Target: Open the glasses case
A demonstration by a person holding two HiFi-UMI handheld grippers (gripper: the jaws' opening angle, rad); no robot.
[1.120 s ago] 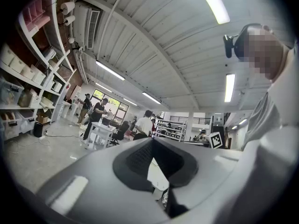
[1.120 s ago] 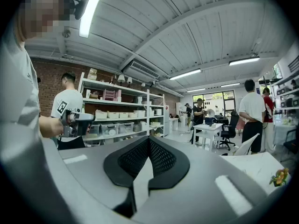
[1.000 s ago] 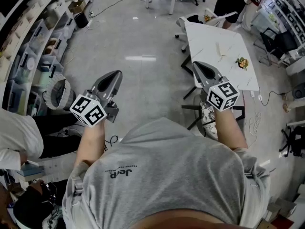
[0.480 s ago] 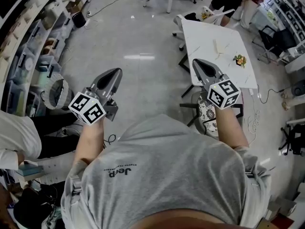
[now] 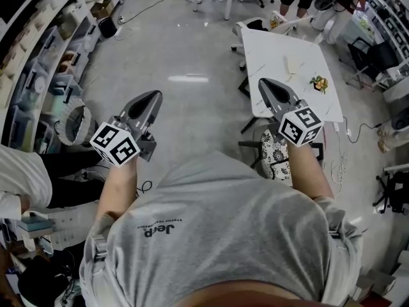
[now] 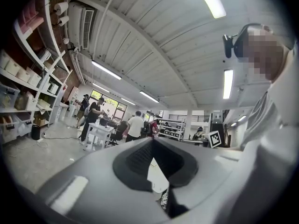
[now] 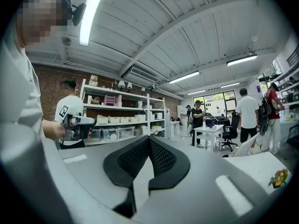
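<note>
The left gripper (image 5: 152, 98) and right gripper (image 5: 266, 86) are clenched on nothing and held level, likely just carried. No glasses case shows; perhaps it lies on the white table (image 5: 271, 47), upper right.

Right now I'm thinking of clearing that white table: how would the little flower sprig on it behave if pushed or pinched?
The flower sprig looks small and leafy, so it is probably very light. A push would likely slide it across the smooth white table rather than roll it. Its thin petals look easy to crush, so pinch gently.
</note>
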